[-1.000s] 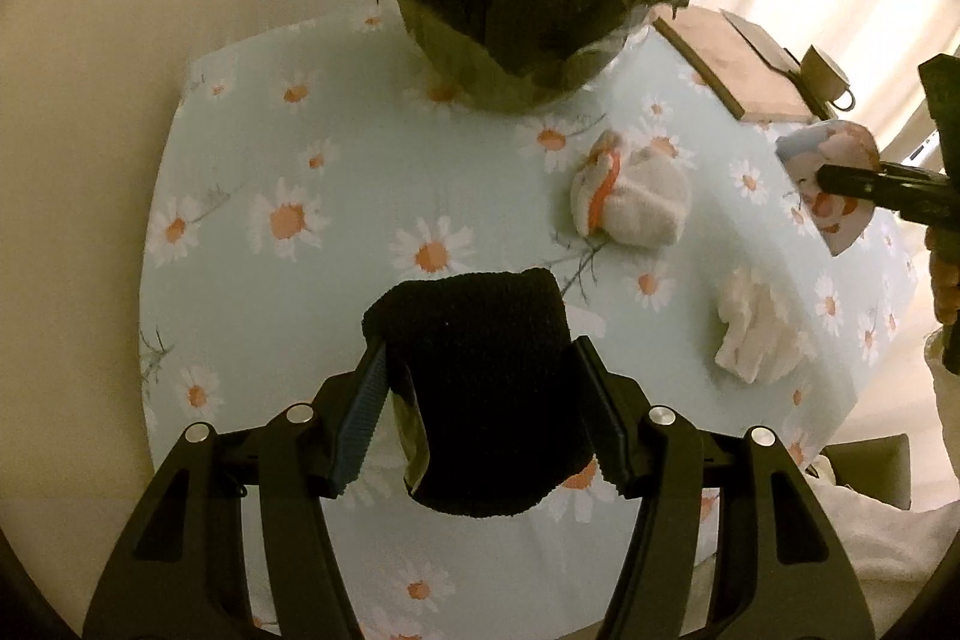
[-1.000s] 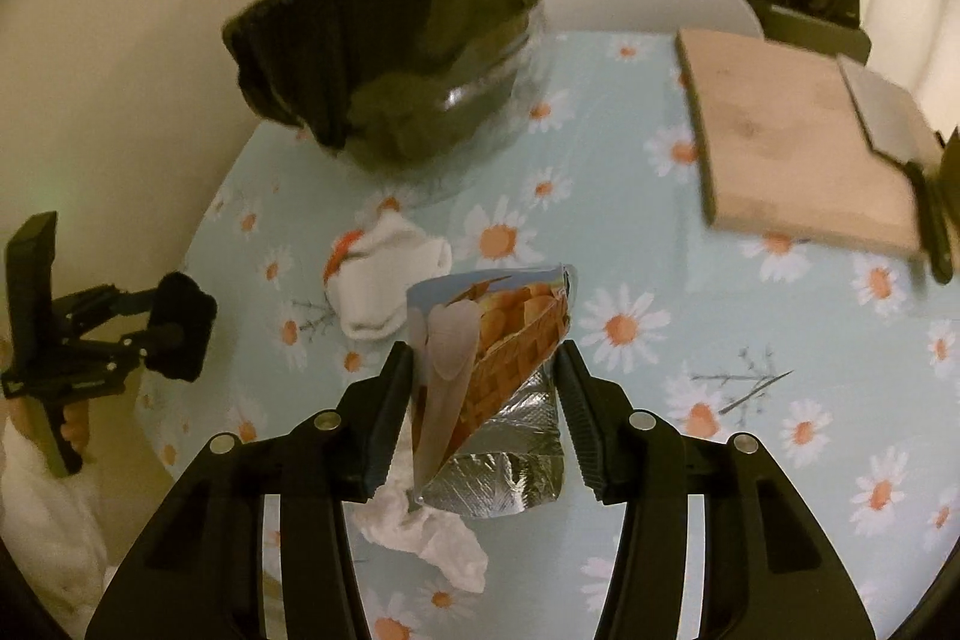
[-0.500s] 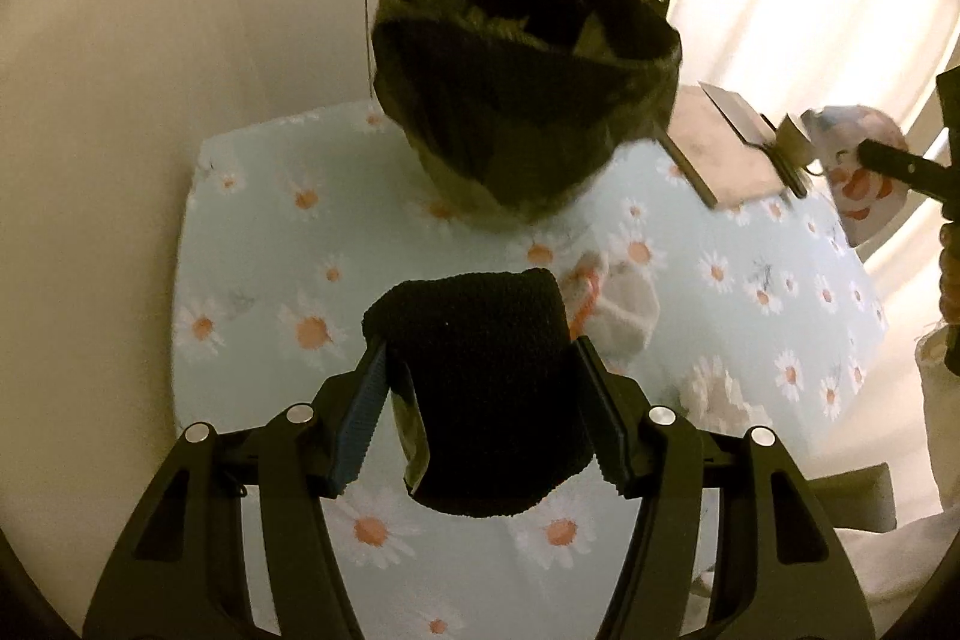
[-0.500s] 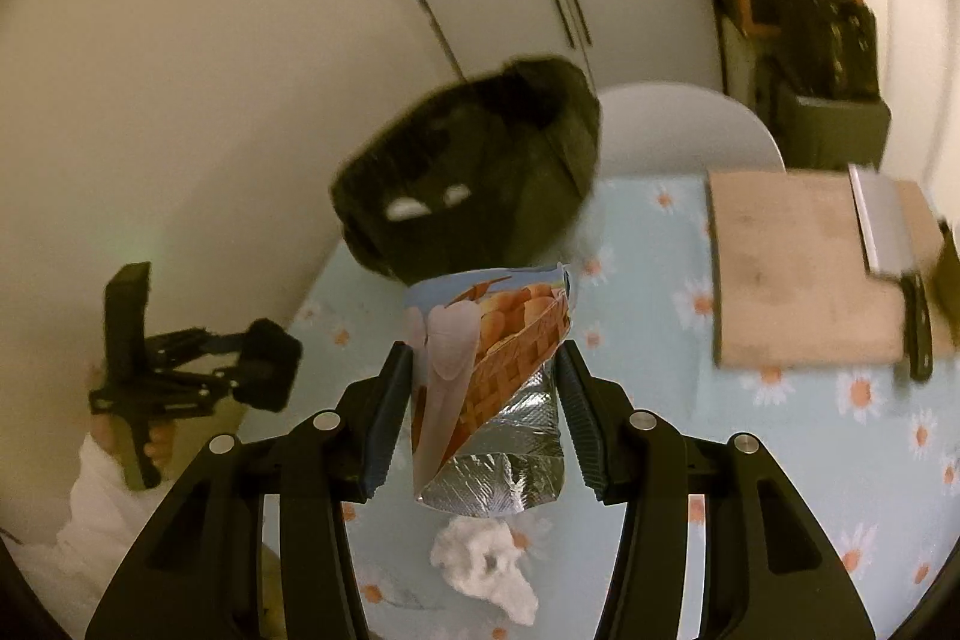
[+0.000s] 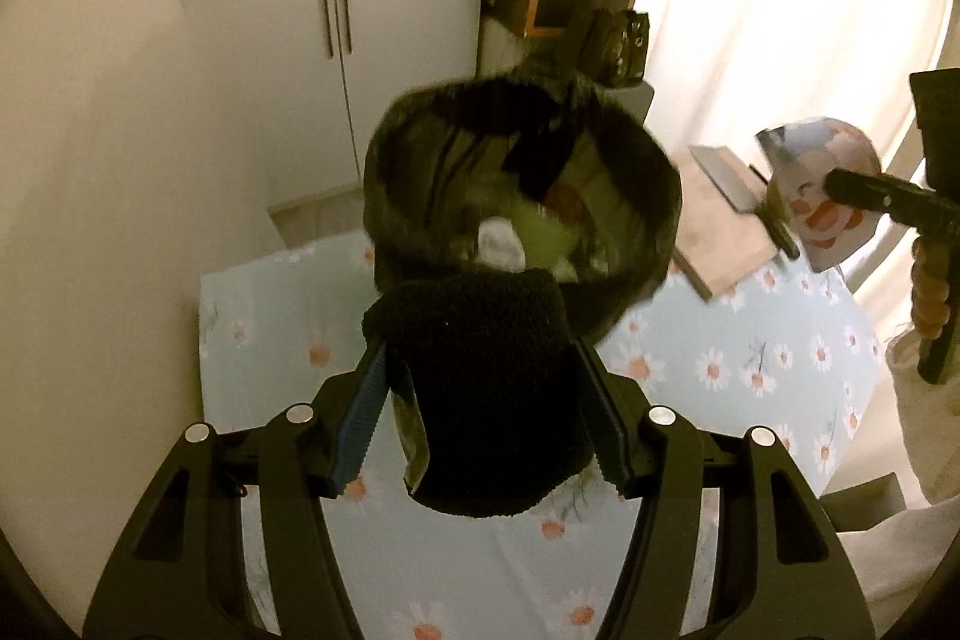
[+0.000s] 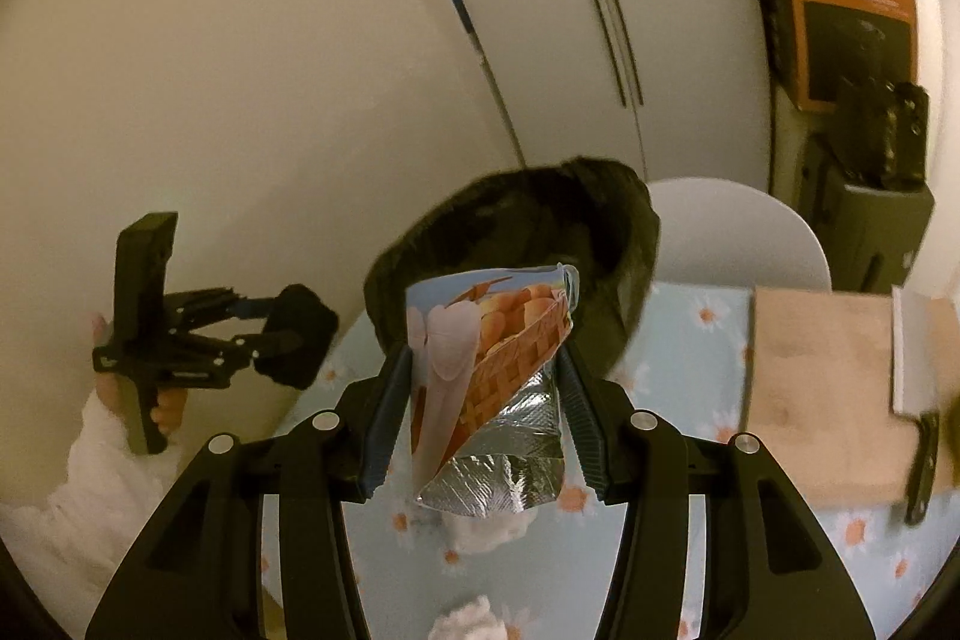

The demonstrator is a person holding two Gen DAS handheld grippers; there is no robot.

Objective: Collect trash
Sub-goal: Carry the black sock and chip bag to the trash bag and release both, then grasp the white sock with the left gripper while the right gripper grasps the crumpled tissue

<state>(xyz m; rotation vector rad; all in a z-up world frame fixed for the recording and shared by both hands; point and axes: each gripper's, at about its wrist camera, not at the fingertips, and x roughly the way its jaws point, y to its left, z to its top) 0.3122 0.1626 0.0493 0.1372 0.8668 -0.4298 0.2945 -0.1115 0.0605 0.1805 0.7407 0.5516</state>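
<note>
Up off the daisy-print bench (image 5: 750, 358), the left hand-held gripper (image 5: 480, 400) clamps a black fuzzy cloth wad (image 5: 480, 388) just short of the black-lined trash bin (image 5: 654, 196); the right hand-held gripper (image 6: 486, 400) pinches a foil-lined snack wrapper (image 6: 486, 358) before that bin.

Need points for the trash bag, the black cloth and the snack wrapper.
trash bag (image 5: 636, 160): left wrist view, right rim.
black cloth (image 5: 486, 388): left wrist view, middle of front face.
snack wrapper (image 6: 492, 364): right wrist view, printed front.
</note>
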